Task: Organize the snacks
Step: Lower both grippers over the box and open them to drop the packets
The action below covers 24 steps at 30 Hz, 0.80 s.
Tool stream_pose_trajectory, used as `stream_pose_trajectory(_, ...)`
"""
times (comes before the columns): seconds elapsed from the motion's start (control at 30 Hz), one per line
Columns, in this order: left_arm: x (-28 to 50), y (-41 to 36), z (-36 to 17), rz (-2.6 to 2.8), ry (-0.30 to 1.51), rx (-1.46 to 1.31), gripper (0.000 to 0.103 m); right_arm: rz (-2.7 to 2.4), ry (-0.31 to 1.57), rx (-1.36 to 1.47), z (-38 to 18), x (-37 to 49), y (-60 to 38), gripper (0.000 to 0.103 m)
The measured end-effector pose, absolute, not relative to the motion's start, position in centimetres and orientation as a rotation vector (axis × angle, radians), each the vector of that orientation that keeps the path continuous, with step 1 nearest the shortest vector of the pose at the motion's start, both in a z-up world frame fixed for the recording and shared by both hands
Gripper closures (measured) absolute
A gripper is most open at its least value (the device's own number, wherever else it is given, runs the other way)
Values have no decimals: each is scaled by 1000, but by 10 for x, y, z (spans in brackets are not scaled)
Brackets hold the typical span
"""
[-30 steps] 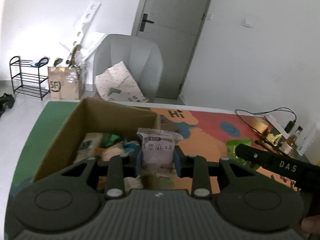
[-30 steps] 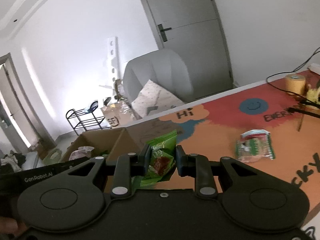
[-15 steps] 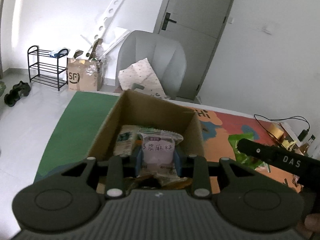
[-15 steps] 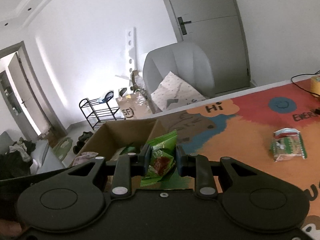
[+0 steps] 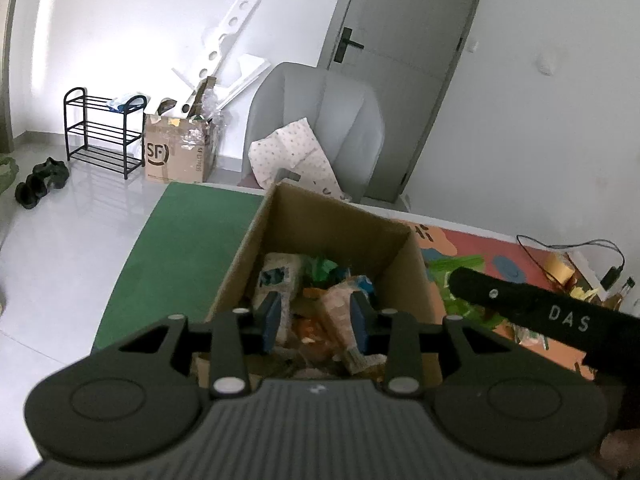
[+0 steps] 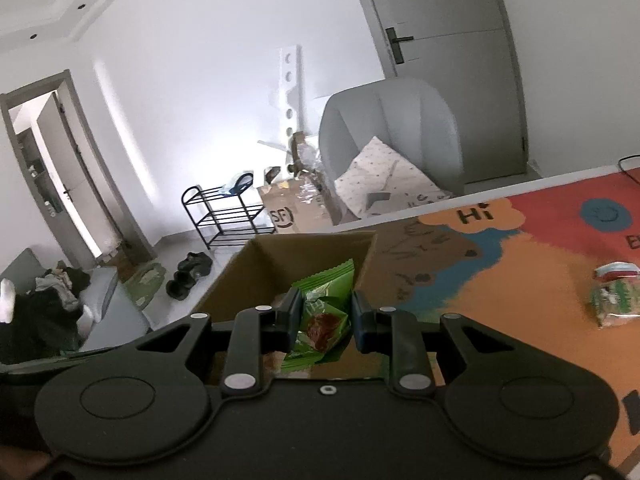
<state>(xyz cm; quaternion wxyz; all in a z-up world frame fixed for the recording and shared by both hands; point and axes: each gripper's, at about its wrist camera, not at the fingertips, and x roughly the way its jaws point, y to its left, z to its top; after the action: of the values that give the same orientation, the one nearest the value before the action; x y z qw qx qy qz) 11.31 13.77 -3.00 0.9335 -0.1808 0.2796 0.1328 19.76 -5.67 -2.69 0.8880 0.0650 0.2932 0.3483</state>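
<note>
An open cardboard box [image 5: 256,236] sits on the colourful mat and holds several snack packets [image 5: 276,280]. My left gripper [image 5: 315,320] hangs over the box's near side, open and empty. The pale purple packet it held is not in sight. My right gripper [image 6: 323,320] is shut on a green snack packet [image 6: 324,312] at the box's [image 6: 308,246] near right edge. That gripper's black body [image 5: 540,314] shows at the right of the left wrist view. Another green and white packet [image 6: 614,298] lies on the mat to the right.
A grey armchair [image 5: 316,120] with a spotted cushion stands behind the table. A second cardboard box [image 5: 176,156] and a black shoe rack [image 5: 100,132] stand on the floor at left. A tape roll [image 5: 560,268], cables and bottles sit at the mat's far right.
My left gripper has opened and the pale purple packet has gone from between its fingers. Both grippers have moved left, over the box. The right still holds the green packet.
</note>
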Motion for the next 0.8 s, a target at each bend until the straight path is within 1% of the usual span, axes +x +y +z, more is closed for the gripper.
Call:
stream_pose_trajectory(0.27, 106, 148, -27, 280, 565, -396, 63, 796, 621, 145, -20, 192, -35, 77)
stream_pose_trajectory(0.3, 106, 149, -26, 280, 565, -398, 62, 813, 624, 149, -19, 191, -34, 73)
stream_pose_trajectory(0.33, 106, 150, -26, 280, 565, -400, 59, 832, 625, 163, -19, 191, -34, 70)
stream_pose_trajectory(0.37, 106, 148, -26, 281, 564, -401, 55, 835, 625, 175, -18, 192, -34, 63)
stream_pose_trajectory(0.4, 106, 148, -26, 282, 562, -402, 54, 833, 627, 182, -18, 192, -36, 55)
stream_pose_trajectory(0.47, 106, 147, -26, 280, 560, -406, 47, 827, 624, 194, -18, 194, -41, 49)
stream_pose_trajectory(0.53, 107, 146, -26, 277, 557, -411, 43, 813, 628, 205, -19, 196, -47, 48)
stream_pose_trajectory(0.6, 109, 145, -26, 273, 555, -413, 38, 795, 634, 215, -21, 199, -53, 44)
stream_pose_trajectory(0.67, 112, 143, -26, 267, 552, -411, 31, 774, 633, 219, -23, 201, -60, 43)
stream_pose_trajectory(0.8, 120, 132, -26, 260, 553, -404, 26, 728, 640, 230, -28, 206, -81, 39)
